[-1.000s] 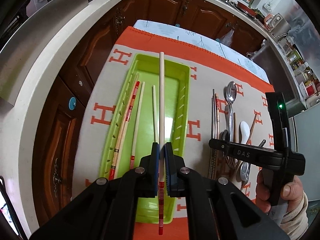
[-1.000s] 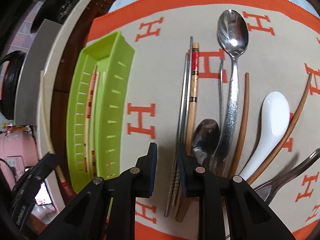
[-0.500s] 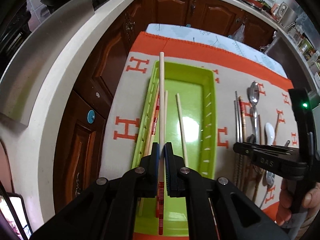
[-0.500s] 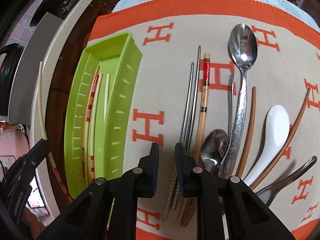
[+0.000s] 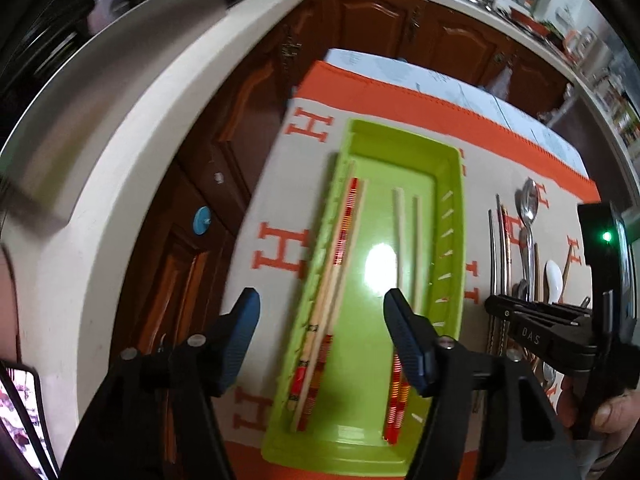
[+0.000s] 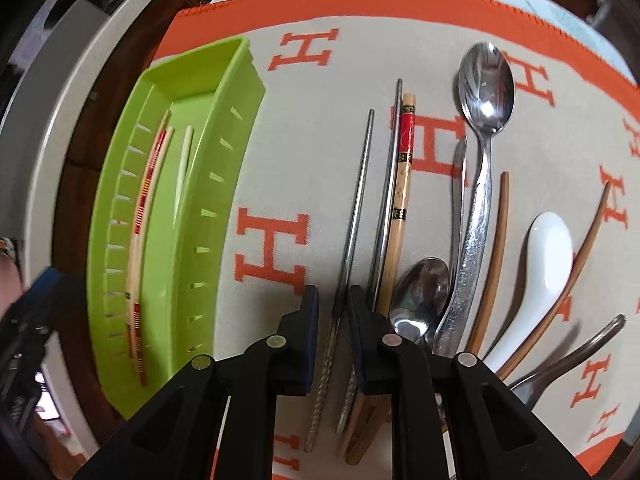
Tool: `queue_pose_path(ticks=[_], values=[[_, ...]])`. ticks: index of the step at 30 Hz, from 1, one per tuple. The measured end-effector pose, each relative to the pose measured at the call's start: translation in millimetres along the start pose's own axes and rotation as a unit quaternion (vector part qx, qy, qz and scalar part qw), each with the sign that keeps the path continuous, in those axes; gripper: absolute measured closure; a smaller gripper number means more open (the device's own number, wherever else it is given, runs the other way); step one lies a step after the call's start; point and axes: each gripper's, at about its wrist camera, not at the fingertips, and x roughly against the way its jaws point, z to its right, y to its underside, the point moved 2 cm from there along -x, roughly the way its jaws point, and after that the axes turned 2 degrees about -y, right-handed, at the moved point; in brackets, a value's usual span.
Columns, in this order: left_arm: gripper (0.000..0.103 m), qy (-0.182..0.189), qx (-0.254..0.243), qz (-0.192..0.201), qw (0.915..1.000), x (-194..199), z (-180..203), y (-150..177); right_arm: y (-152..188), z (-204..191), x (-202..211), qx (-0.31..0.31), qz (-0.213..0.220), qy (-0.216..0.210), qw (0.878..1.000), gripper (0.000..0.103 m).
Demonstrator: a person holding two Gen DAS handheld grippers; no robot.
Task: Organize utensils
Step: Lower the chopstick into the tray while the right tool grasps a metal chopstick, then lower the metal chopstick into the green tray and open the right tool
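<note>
My left gripper [image 5: 320, 300] hovers over the green tray [image 5: 456, 184]. Its jaws are opening, with nothing between the pads. Several pale chopsticks with red-striped ends [image 5: 342, 236] lie lengthwise in the tray. My right gripper [image 6: 333, 300] points down at the utensils on the cloth. Its jaws are closing around the left steel chopstick [image 6: 356, 216], and cloth still shows between the left pad and the stick. Beside it lie a second steel chopstick [image 6: 390, 184], a red-banded bamboo chopstick [image 6: 404, 168], a large steel spoon [image 6: 486, 80] and a white ceramic spoon [image 6: 548, 248].
The orange-and-beige H-patterned cloth [image 6: 280, 140] covers the table. Two brown chopsticks [image 6: 496, 240] and a small spoon [image 6: 420, 292] crowd the right-hand pile. A white counter [image 5: 140, 152] and wooden cabinets [image 5: 192, 264] run along the table's left side. A person's hand [image 5: 612, 412] holds the right gripper.
My left jaws have opened and let go of the long pale chopstick, which now lies in the tray. My right gripper slid onto the left steel chopstick and its jaws narrowed.
</note>
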Motion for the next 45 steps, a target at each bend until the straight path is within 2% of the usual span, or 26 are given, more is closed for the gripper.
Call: queue_pose_path(ticks=[5, 10, 15, 20, 26, 30, 36, 39, 42, 45], values=[[0.04, 0.0, 0.029, 0.0, 0.9996, 5.3, -22.1, 12.1, 5.3, 11.8, 1.1, -0.033, 0.007, -0.035, 0.999, 0.098], [0.04, -0.017, 0.033, 0.012, 0.9993, 11.4, -33.1, 19.0, 14.6, 18.8, 23.2, -0.06, 0.007, -0.106, 0.993, 0.098], [0.039, -0.025, 0.038, 0.018, 0.9988, 14.0, -41.3, 22.2, 19.9, -6.7, 63.9, -0.054, 0.023, -0.174, 0.983, 0.098], [0.034, -0.033, 0.048, 0.019, 0.9981, 14.0, -48.5, 25.2, 19.4, -49.1, 86.7, -0.021, 0.027, -0.204, 0.978, 0.098], [0.033, -0.04, 0.058, 0.022, 0.9972, 16.3, -59.1, 28.9, 19.7, -70.2, 86.5, -0.008, 0.027, -0.199, 0.98, 0.097], [0.033, -0.039, 0.066, 0.022, 0.9968, 16.9, -64.3, 30.0, 7.2, -77.2, 70.1, -0.022, 0.026, -0.189, 0.981, 0.096], [0.033, -0.032, 0.062, 0.025, 0.9972, 18.1, -62.5, 31.2, 6.7, -71.4, 60.0, -0.018, 0.029, -0.176, 0.984, 0.09], [0.033, -0.027, 0.059, 0.026, 0.9976, 19.9, -57.8, 31.0, 13.1, -69.8, 67.5, 0.002, 0.041, -0.164, 0.986, 0.09], [0.033, -0.021, 0.048, 0.026, 0.9983, 22.6, -48.6, 32.8, 21.0, -64.7, 74.2, 0.023, 0.049, -0.131, 0.99, 0.09], [0.033, -0.01, 0.033, 0.025, 0.9991, 24.9, -34.1, 34.3, 28.4, -53.4, 74.6, 0.022, 0.043, -0.133, 0.99, 0.089]])
